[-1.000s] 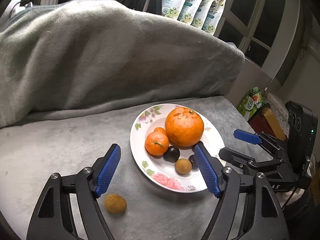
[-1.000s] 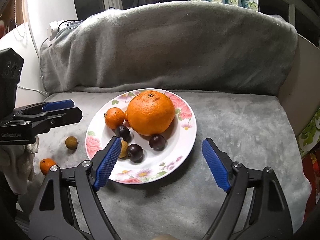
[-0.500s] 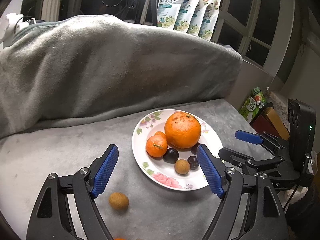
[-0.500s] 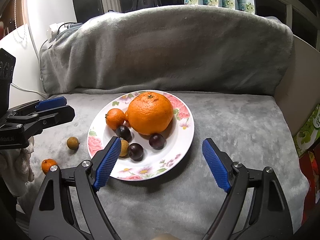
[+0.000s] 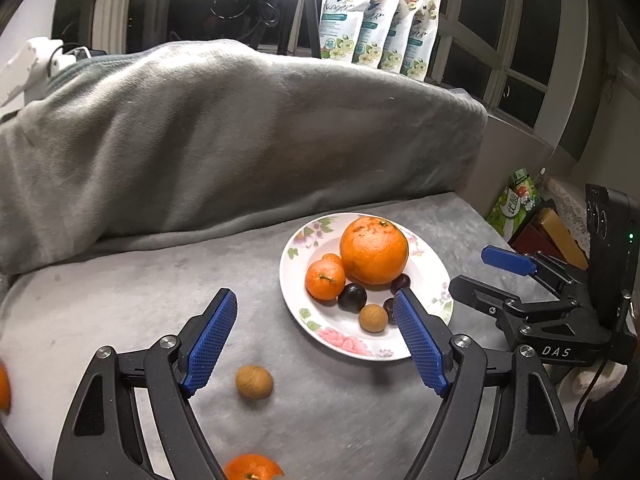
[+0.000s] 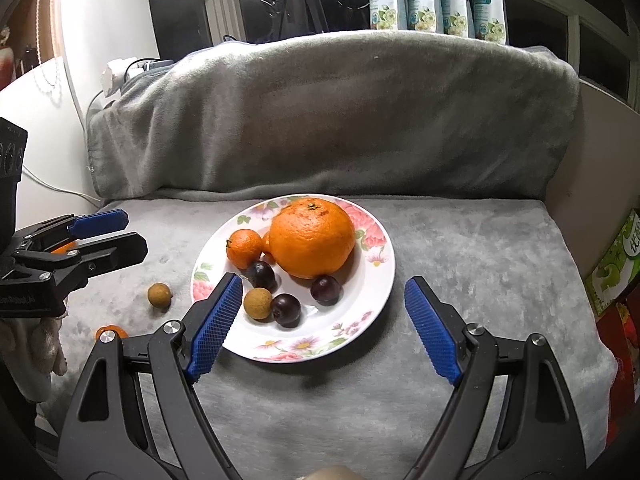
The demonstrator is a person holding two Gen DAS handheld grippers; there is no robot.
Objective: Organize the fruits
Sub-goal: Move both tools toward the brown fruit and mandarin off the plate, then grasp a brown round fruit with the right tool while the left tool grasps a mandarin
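Status: fruit gathering partly done. The floral plate [image 6: 372,280] sits mid-surface on a grey plush blanket [image 6: 460,248] draped over what appears to be a sofa seat. On the plate: a large orange [image 6: 312,238] at centre, a mandarin [image 6: 244,249] touching it at 9 o'clock, three dark plums [image 6: 326,290] toward 6 o'clock, and one tan longan [image 6: 258,303] near the 7 o'clock rim.

Outstanding items: a loose longan [image 5: 254,382] lies on the blanket off the plate's 8 o'clock side, and a loose mandarin [image 5: 252,472] lies nearer the left wrist camera, cut by the frame edge. A further orange sliver shows at that view's far left edge; identity not confirmed.

Left claw [image 5: 316,340]: spread, holding nothing, its jaws having just opened a little further; the loose longan lies just below and between its blue ribbed pads [image 5: 210,346], not touched. Right claw [image 6: 320,326]: spread, empty, poised over the plate's near rim.

Judgement: the step in hand is collecting the loose longan. Recommend lowering the left claw so the pads straddle it evenly, closing gently at its widest girth; the shell looks thin, rough and round, liable to roll on the soft pile. Deposit in the bare white patch near the plate's 5 o'clock, clear of the plums.

Materials: plate glazed and smooth; citrus skins pebbled; plums glossy.
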